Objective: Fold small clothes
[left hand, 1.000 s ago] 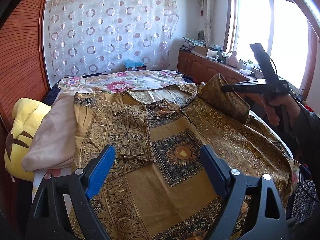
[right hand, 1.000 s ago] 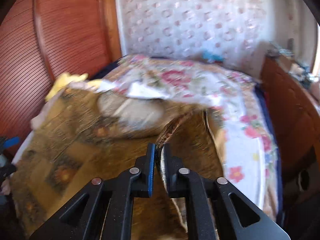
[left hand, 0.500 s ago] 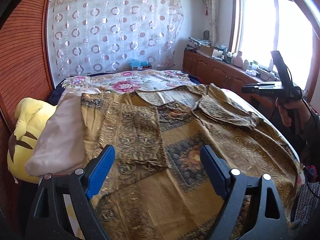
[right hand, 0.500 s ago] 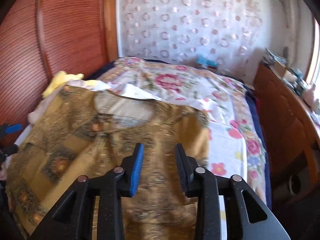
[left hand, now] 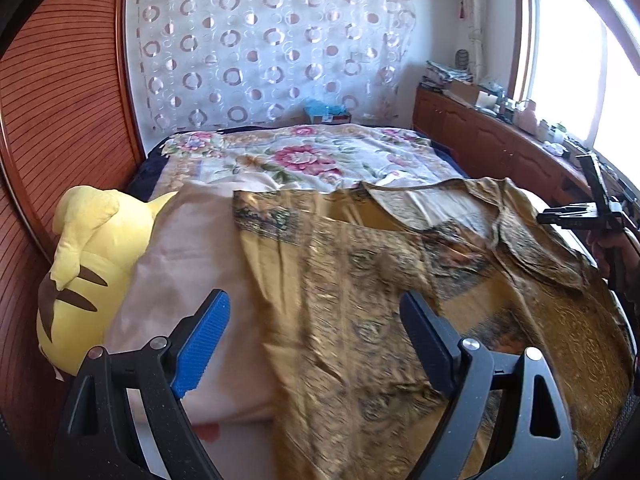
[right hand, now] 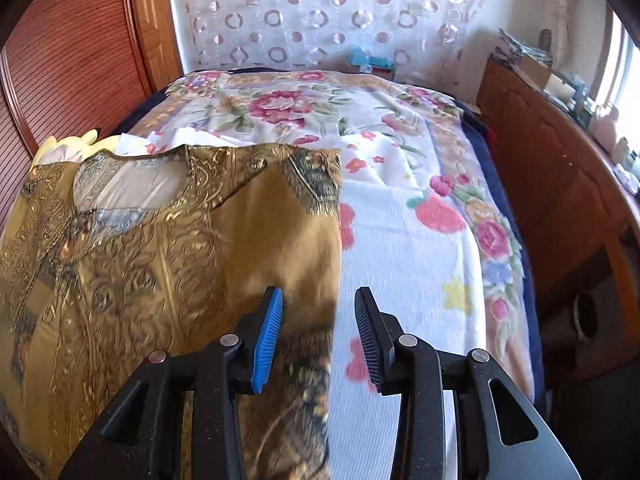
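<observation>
Our right gripper, jaws just parted and empty, left the sleeve folded onto the shirt; our left gripper gapes wide, holding nothing, ready for the next fold

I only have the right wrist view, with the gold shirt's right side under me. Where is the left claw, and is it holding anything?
Observer: The left claw is open and empty, over the left part of the gold shirt.
Operator: Is the left sleeve folded in on that side?
Observer: It looks so: a patterned folded panel lies flat over the shirt's left front.
Operator: What lies beside that edge?
Observer: A pale pink cloth lies along it, with a yellow plush toy against the cloth's far side.
</observation>
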The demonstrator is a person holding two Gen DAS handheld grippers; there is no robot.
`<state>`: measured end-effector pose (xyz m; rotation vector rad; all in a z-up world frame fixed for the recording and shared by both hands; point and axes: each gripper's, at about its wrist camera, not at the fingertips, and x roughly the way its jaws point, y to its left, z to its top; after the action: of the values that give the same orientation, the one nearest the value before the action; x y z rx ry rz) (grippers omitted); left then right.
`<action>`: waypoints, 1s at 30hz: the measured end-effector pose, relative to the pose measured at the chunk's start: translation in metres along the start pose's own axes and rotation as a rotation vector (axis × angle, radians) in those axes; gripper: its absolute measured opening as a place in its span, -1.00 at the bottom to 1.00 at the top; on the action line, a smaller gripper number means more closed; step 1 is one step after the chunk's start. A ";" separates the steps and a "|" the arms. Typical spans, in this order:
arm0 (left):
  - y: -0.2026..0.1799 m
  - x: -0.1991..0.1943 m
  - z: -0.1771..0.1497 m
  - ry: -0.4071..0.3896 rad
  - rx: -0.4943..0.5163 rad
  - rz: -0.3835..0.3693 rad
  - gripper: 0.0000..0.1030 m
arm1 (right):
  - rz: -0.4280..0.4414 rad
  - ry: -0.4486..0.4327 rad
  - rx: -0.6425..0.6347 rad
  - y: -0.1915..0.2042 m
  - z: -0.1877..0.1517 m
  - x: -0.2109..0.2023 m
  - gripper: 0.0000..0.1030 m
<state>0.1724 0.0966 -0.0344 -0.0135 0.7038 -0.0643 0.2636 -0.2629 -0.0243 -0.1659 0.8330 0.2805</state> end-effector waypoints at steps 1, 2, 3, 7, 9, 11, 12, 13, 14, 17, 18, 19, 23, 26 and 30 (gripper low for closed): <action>0.003 0.004 0.002 0.003 -0.001 0.005 0.70 | 0.008 0.001 -0.005 -0.001 0.004 0.004 -0.25; 0.007 0.010 0.006 0.011 -0.004 0.014 0.70 | 0.015 0.003 -0.012 -0.001 0.007 0.008 -0.25; 0.009 0.015 0.008 0.016 -0.006 0.018 0.70 | 0.015 0.006 -0.019 -0.001 0.011 0.014 -0.25; 0.021 0.031 0.015 0.035 -0.018 0.036 0.70 | 0.055 0.015 -0.036 -0.012 0.013 0.020 -0.52; 0.028 0.039 0.019 0.048 -0.031 0.037 0.70 | 0.129 0.003 -0.067 -0.013 0.011 0.019 -0.89; 0.032 0.044 0.022 0.053 -0.035 0.034 0.70 | 0.152 0.003 -0.094 -0.017 0.010 0.017 -0.91; 0.033 0.045 0.023 0.053 -0.035 0.036 0.70 | 0.154 -0.001 -0.097 -0.023 0.008 0.013 -0.92; 0.034 0.047 0.024 0.053 -0.036 0.035 0.70 | 0.151 -0.016 -0.096 -0.029 0.009 0.010 -0.93; 0.036 0.048 0.025 0.052 -0.038 0.033 0.70 | 0.129 -0.033 -0.091 -0.032 0.009 0.005 -0.95; 0.042 0.055 0.027 0.057 -0.051 0.020 0.67 | 0.091 -0.048 -0.030 -0.052 0.012 0.003 -0.95; 0.044 0.057 0.028 0.058 -0.054 0.021 0.64 | 0.098 -0.045 -0.012 -0.057 0.011 0.005 -0.95; 0.045 0.059 0.029 0.061 -0.055 0.020 0.60 | 0.087 -0.040 -0.008 -0.060 0.010 0.008 -0.95; 0.050 0.065 0.033 0.072 -0.055 0.003 0.37 | 0.046 -0.031 0.010 -0.057 0.010 0.018 -0.95; 0.051 0.070 0.036 0.083 -0.058 -0.012 0.13 | 0.049 -0.033 0.022 -0.050 0.016 0.023 -0.88; 0.054 0.080 0.042 0.106 -0.071 -0.026 0.09 | 0.068 -0.045 -0.013 -0.040 0.023 0.023 -0.49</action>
<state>0.2636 0.1454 -0.0557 -0.0881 0.8116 -0.0655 0.3070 -0.2913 -0.0248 -0.1428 0.7935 0.3522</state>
